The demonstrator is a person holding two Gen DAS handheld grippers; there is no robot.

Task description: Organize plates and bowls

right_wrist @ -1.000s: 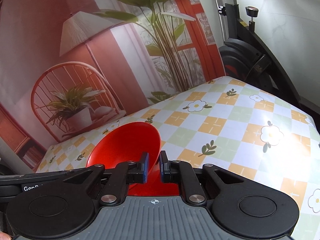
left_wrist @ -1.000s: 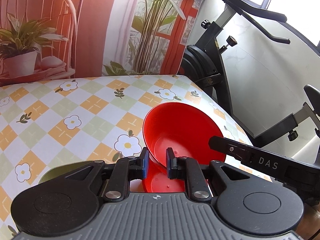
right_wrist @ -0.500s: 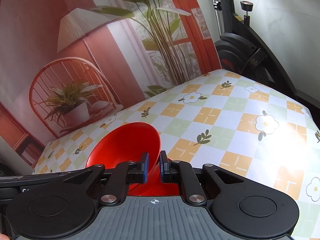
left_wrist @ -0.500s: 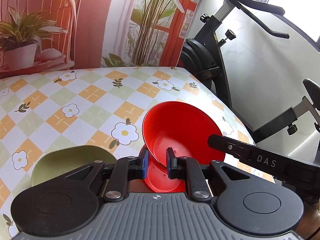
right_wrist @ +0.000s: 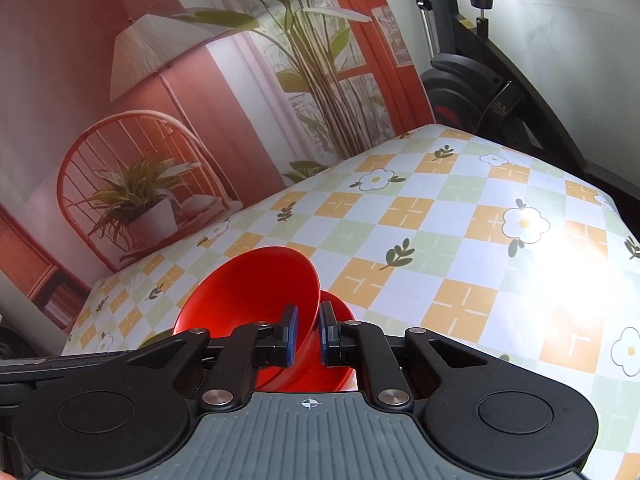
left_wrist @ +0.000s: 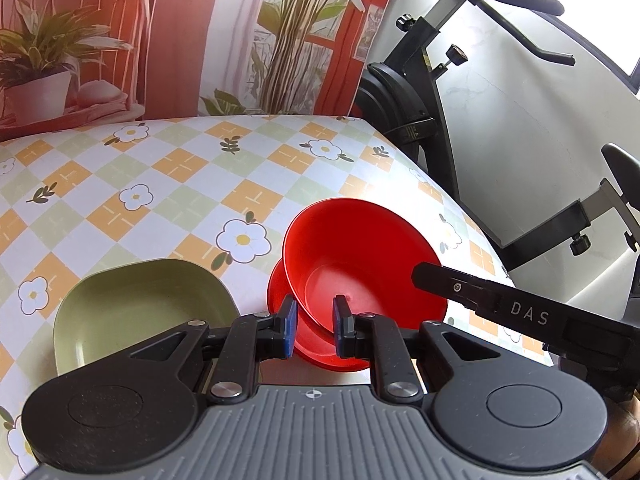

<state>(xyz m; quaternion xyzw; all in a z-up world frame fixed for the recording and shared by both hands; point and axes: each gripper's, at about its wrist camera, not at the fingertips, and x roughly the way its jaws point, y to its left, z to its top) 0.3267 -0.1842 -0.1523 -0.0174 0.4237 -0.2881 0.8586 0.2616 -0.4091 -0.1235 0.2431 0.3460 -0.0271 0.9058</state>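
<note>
A red bowl (left_wrist: 360, 256) is held tilted over the flowered tablecloth (left_wrist: 180, 184), above a second red dish (left_wrist: 280, 296) that sits partly under it. My left gripper (left_wrist: 315, 328) is shut on the bowl's near rim. The right gripper's finger (left_wrist: 460, 286) reaches the bowl's right rim. In the right wrist view the same red bowl (right_wrist: 248, 292) leans left, and my right gripper (right_wrist: 308, 334) is shut on its rim, with the second red dish (right_wrist: 340, 312) just behind. A pale green dish (left_wrist: 136, 308) rests on the cloth, left of the red ones.
An exercise bike (left_wrist: 420, 92) stands off the table's right edge and also shows as the bike (right_wrist: 480, 80) at the far right corner. A printed backdrop (right_wrist: 200, 80) closes the far side. Bare cloth (right_wrist: 460, 240) stretches ahead and to the right.
Both cameras have drawn back and up with the red bowl still clamped. The green dish, first a sliver at the lower left, now shows almost whole.
</note>
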